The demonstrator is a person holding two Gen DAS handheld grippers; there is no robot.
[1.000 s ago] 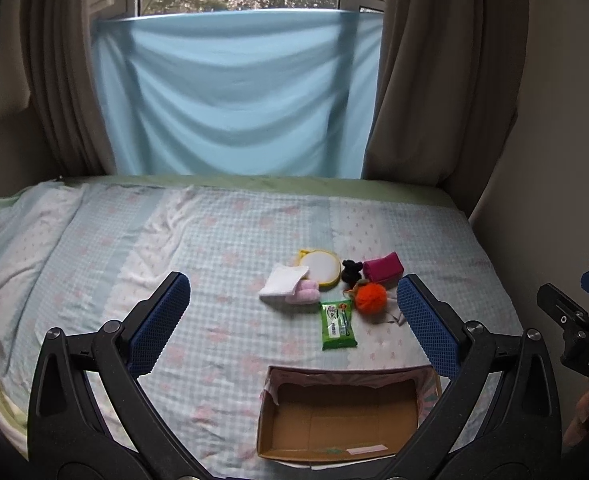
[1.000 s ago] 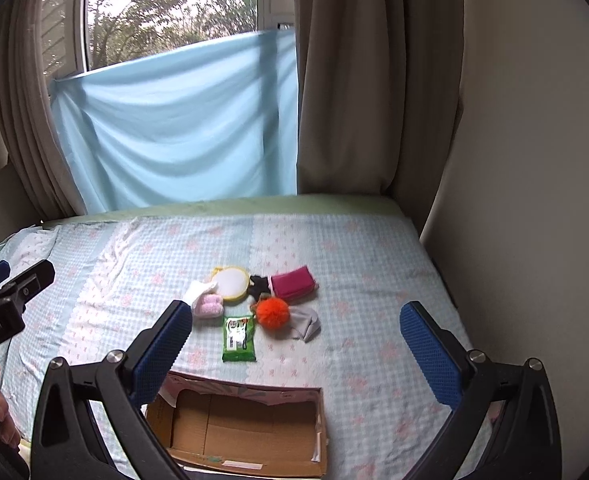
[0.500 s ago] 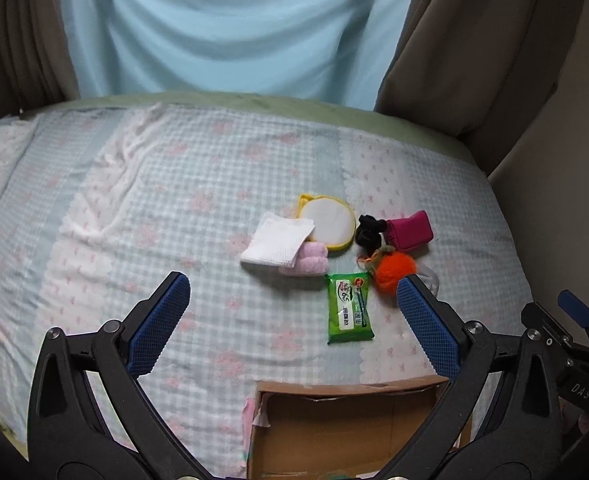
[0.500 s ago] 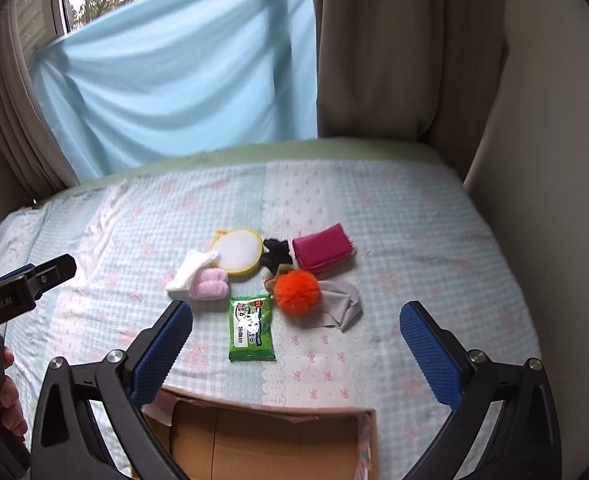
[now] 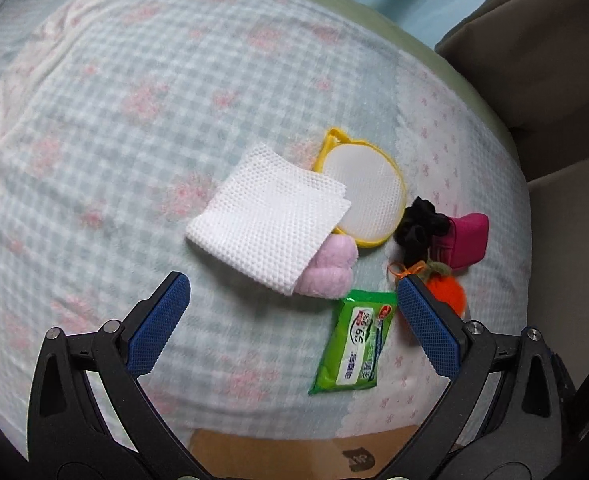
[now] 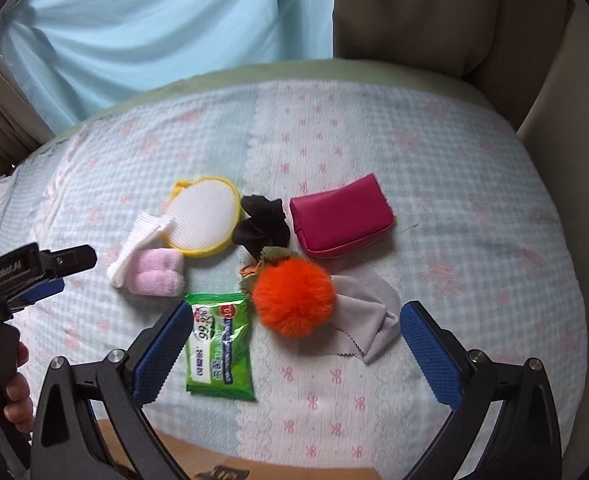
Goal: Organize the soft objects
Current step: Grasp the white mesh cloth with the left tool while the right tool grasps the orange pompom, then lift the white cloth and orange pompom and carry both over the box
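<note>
A cluster of soft objects lies on the checked bedspread [image 5: 134, 120]. A white mesh cloth [image 5: 268, 220] overlaps a pink plush [image 5: 328, 270] and a yellow-rimmed round pad [image 5: 364, 188]. A green wipes pack [image 5: 354, 350], an orange pompom [image 6: 292, 298], a black scrunchie [image 6: 260, 224], a magenta pouch [image 6: 340, 216] and a grey cloth [image 6: 368, 318] lie beside them. My left gripper [image 5: 290, 326] is open, just short of the white cloth and pink plush. My right gripper [image 6: 294, 350] is open and empty, with the wipes pack and pompom between its fingers.
A cardboard box [image 5: 294, 456] edge shows at the bottom of both views [image 6: 254, 464]. The left gripper [image 6: 34, 268] shows at the left of the right wrist view. A blue curtain [image 6: 154, 20] and brown drapes [image 6: 434, 8] hang behind the bed.
Both grippers have moved forward and down toward the cluster. The objects look much larger and the box has slid almost out of view. Both stay open.
</note>
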